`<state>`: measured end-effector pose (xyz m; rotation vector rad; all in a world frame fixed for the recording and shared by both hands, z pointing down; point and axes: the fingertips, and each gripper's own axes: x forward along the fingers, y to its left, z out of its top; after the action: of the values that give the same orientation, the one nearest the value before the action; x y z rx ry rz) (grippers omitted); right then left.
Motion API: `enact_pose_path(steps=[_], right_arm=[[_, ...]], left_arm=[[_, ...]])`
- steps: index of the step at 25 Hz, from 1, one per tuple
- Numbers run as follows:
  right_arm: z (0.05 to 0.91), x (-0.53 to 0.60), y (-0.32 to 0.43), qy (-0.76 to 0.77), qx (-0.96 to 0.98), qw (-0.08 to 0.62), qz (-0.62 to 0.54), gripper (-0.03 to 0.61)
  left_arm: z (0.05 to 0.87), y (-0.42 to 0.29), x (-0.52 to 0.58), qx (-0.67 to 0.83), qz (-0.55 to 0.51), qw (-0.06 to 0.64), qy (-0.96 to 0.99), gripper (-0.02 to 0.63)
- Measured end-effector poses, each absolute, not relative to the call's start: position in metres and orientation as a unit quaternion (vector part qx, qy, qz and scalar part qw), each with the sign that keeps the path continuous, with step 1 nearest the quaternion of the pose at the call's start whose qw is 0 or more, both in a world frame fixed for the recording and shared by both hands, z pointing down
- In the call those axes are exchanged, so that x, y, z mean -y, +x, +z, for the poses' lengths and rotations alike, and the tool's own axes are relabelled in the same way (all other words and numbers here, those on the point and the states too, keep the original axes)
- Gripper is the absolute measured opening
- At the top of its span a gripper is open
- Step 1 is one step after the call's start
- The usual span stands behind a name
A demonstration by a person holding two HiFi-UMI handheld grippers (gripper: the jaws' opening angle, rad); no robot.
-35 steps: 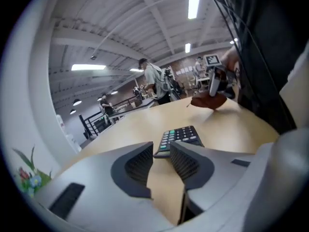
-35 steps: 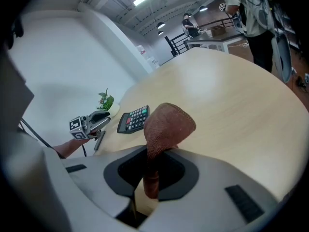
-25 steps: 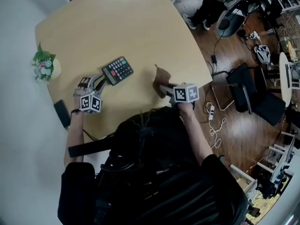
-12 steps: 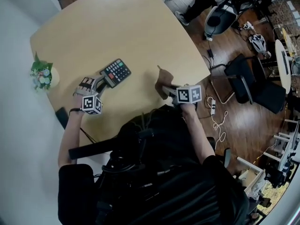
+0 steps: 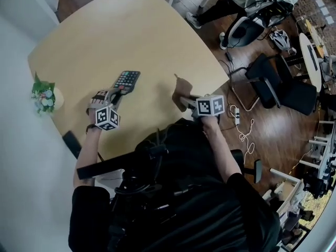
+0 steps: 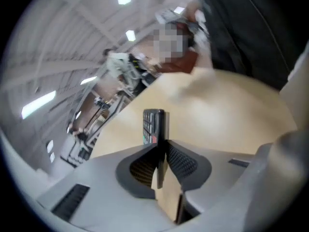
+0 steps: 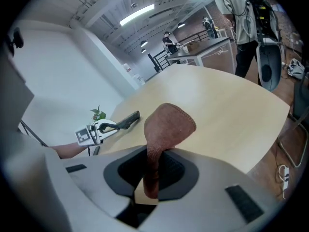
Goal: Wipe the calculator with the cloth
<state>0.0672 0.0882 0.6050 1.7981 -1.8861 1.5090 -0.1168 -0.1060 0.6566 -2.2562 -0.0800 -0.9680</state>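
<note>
A pale wooden table [image 5: 131,35] is filling the upper left of the head view. Dark plank floor [image 5: 262,140] with black chairs [image 5: 278,85] is lying to the right, and a potted plant [image 5: 43,94] is sitting at the table's left edge. No key lettering is reading clearly. Left of centre, the left gripper [image 6: 161,151], whose jaws have just been closing, is pinching the calculator [image 5: 126,80]. At centre, the right gripper [image 7: 157,163] is pinching the brown cloth [image 7: 169,127]. The person's body is covering the table's near edge.

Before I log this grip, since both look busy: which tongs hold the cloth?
The right tongs, shut on the brown cloth that sticks up between them. The left tongs have just been closing on the edge of the calculator instead.
</note>
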Motion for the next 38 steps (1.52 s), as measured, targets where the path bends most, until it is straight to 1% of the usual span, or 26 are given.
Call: enact_pose_path(steps=[1,2,4,5,6,7,8,9,10,13,15,17,19,23,25,27,29,31,33,35,36,38], right_arm=[[0.601,-0.087,0.069,0.599,0.628,0.059,0.494,0.049],[0.596,-0.084,0.071,0.601,0.633,0.052,0.486,0.049],[0.583,-0.072,0.075,0.599,0.650,0.036,0.466,0.049],[0.574,-0.063,0.075,0.593,0.664,0.029,0.455,0.049],[0.563,-0.052,0.072,0.582,0.682,0.024,0.442,0.049],[0.549,-0.039,0.065,0.566,0.706,0.023,0.425,0.049],[0.531,-0.025,0.055,0.544,0.735,0.026,0.405,0.049],[0.510,-0.011,0.042,0.518,0.766,0.033,0.379,0.049],[0.485,0.004,0.027,0.489,0.798,0.038,0.350,0.049],[0.408,0.036,-0.026,0.391,0.882,0.051,0.258,0.051],[0.380,0.044,-0.054,0.339,0.913,0.083,0.213,0.051],[0.376,0.045,-0.063,0.309,0.923,0.129,0.191,0.051],[0.383,0.039,-0.054,0.297,0.922,0.160,0.188,0.054],[0.395,0.020,0.000,0.317,0.910,0.188,0.190,0.052],[0.409,0.016,0.035,0.345,0.895,0.215,0.184,0.052],[0.422,0.009,0.077,0.377,0.879,0.229,0.181,0.049],[0.428,-0.007,0.124,0.397,0.874,0.211,0.182,0.049],[0.415,-0.023,0.150,0.393,0.886,0.165,0.182,0.049],[0.385,-0.034,0.139,0.360,0.909,0.109,0.178,0.049],[0.356,-0.044,0.106,0.305,0.935,0.073,0.167,0.049],[0.349,-0.049,0.091,0.281,0.944,0.072,0.158,0.051],[0.351,-0.051,0.071,0.255,0.951,0.098,0.143,0.051]], left_arm=[[0.634,-0.113,0.114,-0.005,-0.335,0.237,-0.912,0.078],[0.611,-0.111,0.126,-0.042,-0.283,0.119,-0.951,0.070],[0.564,-0.118,0.150,-0.089,-0.135,-0.136,-0.977,0.063],[0.540,-0.125,0.156,-0.087,-0.052,-0.243,-0.965,0.061],[0.520,-0.132,0.157,-0.071,0.024,-0.324,-0.943,0.060],[0.502,-0.138,0.153,-0.045,0.087,-0.381,-0.919,0.060],[0.488,-0.143,0.145,-0.018,0.134,-0.417,-0.899,0.060],[0.475,-0.146,0.135,0.002,0.162,-0.434,-0.886,0.061],[0.465,-0.147,0.125,0.014,0.173,-0.438,-0.882,0.061],[0.450,-0.149,0.103,0.004,0.159,-0.407,-0.899,0.061],[0.440,-0.141,0.086,0.001,0.152,-0.390,-0.908,0.063],[0.428,-0.126,0.063,0.007,0.149,-0.383,-0.912,0.063],[0.418,-0.111,0.041,0.004,0.141,-0.373,-0.917,0.063],[0.398,-0.086,0.008,-0.007,0.129,-0.357,-0.925,0.069],[0.396,-0.075,-0.003,-0.015,0.129,-0.360,-0.924,0.072],[0.393,-0.057,-0.017,-0.017,0.143,-0.382,-0.913,0.066],[0.382,-0.026,-0.036,-0.012,0.165,-0.406,-0.899,0.061],[0.380,-0.005,-0.046,-0.023,0.171,-0.414,-0.894,0.061],[0.382,-0.001,-0.048,-0.039,0.163,-0.411,-0.896,0.061],[0.381,0.000,-0.049,-0.047,0.148,-0.398,-0.904,0.061],[0.379,0.003,-0.050,-0.047,0.141,-0.391,-0.908,0.061],[0.376,0.012,-0.053,-0.042,0.131,-0.376,-0.916,0.061]])
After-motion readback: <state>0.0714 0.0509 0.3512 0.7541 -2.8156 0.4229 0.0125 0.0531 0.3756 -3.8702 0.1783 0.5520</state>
